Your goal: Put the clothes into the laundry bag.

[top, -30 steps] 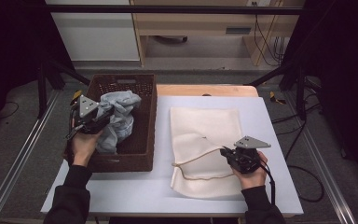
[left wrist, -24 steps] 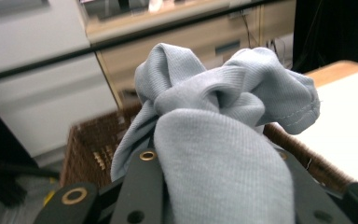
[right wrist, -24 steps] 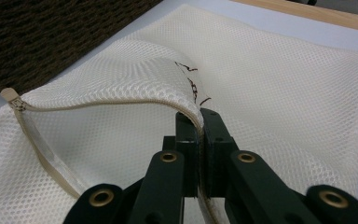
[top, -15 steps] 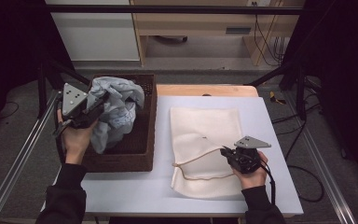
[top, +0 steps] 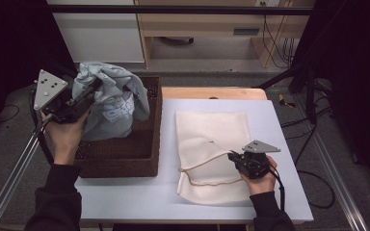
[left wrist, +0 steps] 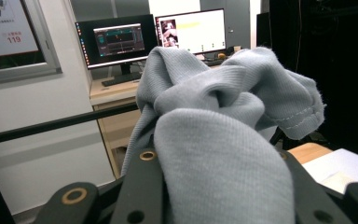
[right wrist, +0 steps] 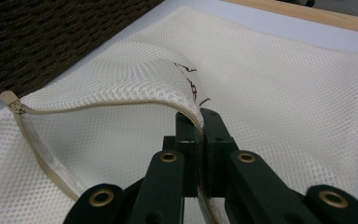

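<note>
While the mesh bag's [top: 213, 144] zipper edge is kept pinched up by the right gripper [right wrist: 199, 122], the grey garment [top: 110, 98], clamped in the left gripper [top: 84, 98], is now lifted clear above the wicker basket [top: 120, 161], presumably for bagging.

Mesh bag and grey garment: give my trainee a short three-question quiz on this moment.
1. True or false: the right gripper is shut on the zipper edge of the mesh bag.
2. What does the left gripper hold? A) grey garment B) a cable C) nothing
3. Fill in: the garment is held up over the ____.

Key: 1 true, it lifts the bag's mouth open; 2 A; 3 wicker basket.
</note>
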A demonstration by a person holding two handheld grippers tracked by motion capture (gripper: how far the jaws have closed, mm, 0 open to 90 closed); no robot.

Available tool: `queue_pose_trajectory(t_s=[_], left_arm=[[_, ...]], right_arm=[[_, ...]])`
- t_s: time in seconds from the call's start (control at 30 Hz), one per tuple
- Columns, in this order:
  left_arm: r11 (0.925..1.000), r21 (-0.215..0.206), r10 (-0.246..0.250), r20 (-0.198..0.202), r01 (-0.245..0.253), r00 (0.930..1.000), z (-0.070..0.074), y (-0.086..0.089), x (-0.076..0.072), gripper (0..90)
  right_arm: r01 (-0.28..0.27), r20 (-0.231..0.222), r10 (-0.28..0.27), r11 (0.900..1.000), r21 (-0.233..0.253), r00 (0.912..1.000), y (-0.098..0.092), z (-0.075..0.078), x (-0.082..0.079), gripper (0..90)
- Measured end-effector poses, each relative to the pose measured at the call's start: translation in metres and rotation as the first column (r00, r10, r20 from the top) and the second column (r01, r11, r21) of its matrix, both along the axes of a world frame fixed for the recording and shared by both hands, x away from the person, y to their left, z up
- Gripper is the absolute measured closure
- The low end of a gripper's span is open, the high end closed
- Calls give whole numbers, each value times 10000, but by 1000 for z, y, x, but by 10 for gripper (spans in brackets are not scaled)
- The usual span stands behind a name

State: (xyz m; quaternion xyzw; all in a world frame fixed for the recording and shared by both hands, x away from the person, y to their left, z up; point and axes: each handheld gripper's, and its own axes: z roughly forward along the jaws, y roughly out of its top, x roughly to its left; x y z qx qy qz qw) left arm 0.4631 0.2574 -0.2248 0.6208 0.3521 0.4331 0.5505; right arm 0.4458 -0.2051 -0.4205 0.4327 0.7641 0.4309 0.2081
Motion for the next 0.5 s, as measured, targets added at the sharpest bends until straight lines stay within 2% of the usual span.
queue_pose_trajectory(t_s=[0.17,0.37,0.5], left_arm=[[9999,0,-134,163,134,9998,10,-3,-10,706],[9985,-165,-521,502,530,9974,35,-13,-29,705],[9966,-43,-823,661,827,9944,45,-21,-41,705]], right_arm=[[12,4,-12,10000,24,10000,0,0,0,871],[15,-3,-15,10000,47,10000,-1,0,0,872],[18,22,-19,10000,36,10000,-1,1,0,873]])
